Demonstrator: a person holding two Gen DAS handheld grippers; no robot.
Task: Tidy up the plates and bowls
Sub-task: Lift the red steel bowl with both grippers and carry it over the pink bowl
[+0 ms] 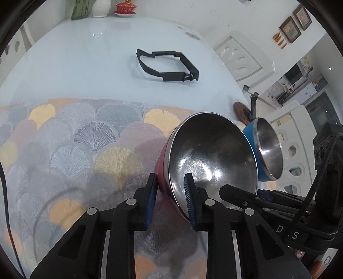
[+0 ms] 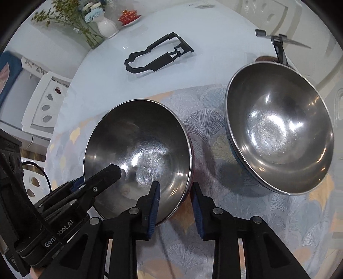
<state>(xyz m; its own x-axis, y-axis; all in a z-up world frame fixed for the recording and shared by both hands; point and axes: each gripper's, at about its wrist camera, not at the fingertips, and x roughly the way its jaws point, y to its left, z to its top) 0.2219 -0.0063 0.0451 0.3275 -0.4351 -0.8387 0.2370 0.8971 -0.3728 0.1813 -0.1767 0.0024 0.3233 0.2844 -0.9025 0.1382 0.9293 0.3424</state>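
Note:
A steel bowl with a red outside (image 1: 212,154) sits on the patterned cloth; it also shows in the right wrist view (image 2: 137,146). A steel bowl with a blue outside (image 1: 269,148) stands to its right, also in the right wrist view (image 2: 278,133). My left gripper (image 1: 170,186) straddles the red bowl's near rim, one finger outside, one inside, jaws apart. My right gripper (image 2: 175,193) straddles the same bowl's rim on the other side, jaws apart. Whether either pad touches the rim I cannot tell.
A black strap frame (image 1: 167,64) lies on the glossy white table (image 1: 85,53) beyond the cloth (image 1: 64,150). A white vase (image 2: 107,25) and a red lidded dish (image 2: 128,17) stand at the far edge. A black stand (image 2: 280,49) rises behind the blue bowl.

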